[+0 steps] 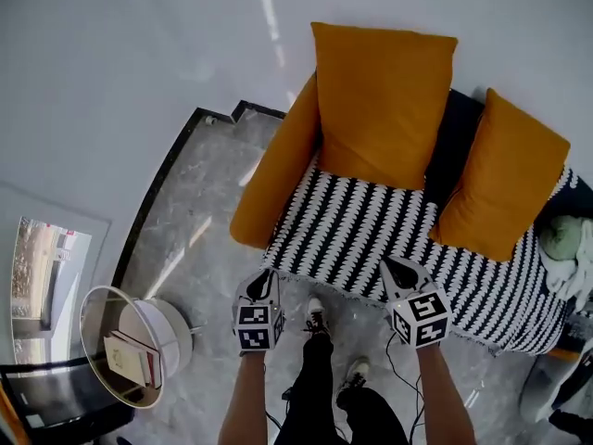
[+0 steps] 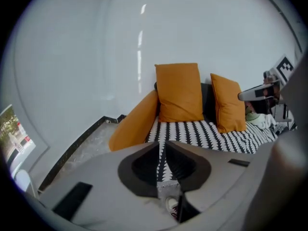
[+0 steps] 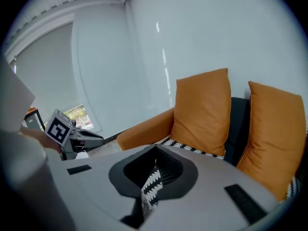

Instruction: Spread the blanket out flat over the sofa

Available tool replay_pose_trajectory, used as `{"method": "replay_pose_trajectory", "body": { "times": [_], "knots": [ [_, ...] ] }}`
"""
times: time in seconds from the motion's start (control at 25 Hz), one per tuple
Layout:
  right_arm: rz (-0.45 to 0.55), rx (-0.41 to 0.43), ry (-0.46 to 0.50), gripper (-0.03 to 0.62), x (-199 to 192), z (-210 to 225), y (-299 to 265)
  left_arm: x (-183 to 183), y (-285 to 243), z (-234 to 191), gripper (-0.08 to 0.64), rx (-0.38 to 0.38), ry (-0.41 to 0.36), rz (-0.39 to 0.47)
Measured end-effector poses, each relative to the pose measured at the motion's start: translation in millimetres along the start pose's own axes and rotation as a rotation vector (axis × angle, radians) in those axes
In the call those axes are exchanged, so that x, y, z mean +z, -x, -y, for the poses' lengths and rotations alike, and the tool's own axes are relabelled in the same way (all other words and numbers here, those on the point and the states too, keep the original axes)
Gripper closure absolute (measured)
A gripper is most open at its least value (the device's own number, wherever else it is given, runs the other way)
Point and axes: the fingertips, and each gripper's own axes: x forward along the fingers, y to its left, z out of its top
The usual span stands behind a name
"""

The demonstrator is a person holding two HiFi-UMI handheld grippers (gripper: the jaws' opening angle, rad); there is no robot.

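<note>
My left tongs [image 1: 262,284] and right tongs [image 1: 403,274] each pinched the near hem of the black-and-white blanket [image 1: 361,230] draped over the orange sofa [image 1: 276,165] seat, and I judged it soft, light and limp, best held wide apart along that hem.

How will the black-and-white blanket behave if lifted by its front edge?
Probably floppy: the blanket folds thin inside the left gripper and right gripper. Likely light for its size, held by edge pinches alone. It may sag between them.
</note>
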Motion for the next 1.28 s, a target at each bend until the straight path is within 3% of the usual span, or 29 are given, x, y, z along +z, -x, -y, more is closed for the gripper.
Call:
{"method": "replay_pose_trajectory", "body": {
  "times": [0.16, 0.6, 1.08, 1.28],
  "knots": [
    [0.066, -0.008, 0.031, 0.591, 39.0, -12.9, 36.8, 47.1, 41.5, 18.1, 0.526, -0.026, -0.046, 0.091],
    [0.145, -0.008, 0.173, 0.591, 104.0, -58.4, 148.4, 120.9, 178.9, 60.1, 0.56, -0.031, -0.133, 0.258],
    [0.246, -0.026, 0.314, 0.591, 154.7, -121.3, 277.1, 172.4, 341.4, 107.2, 0.561, -0.032, -0.224, 0.45],
    [0.305, -0.037, 0.374, 0.591, 172.7, -146.0, 331.2, 181.8, 404.9, 118.5, 0.561, -0.029, -0.207, 0.518]
  ]
}}
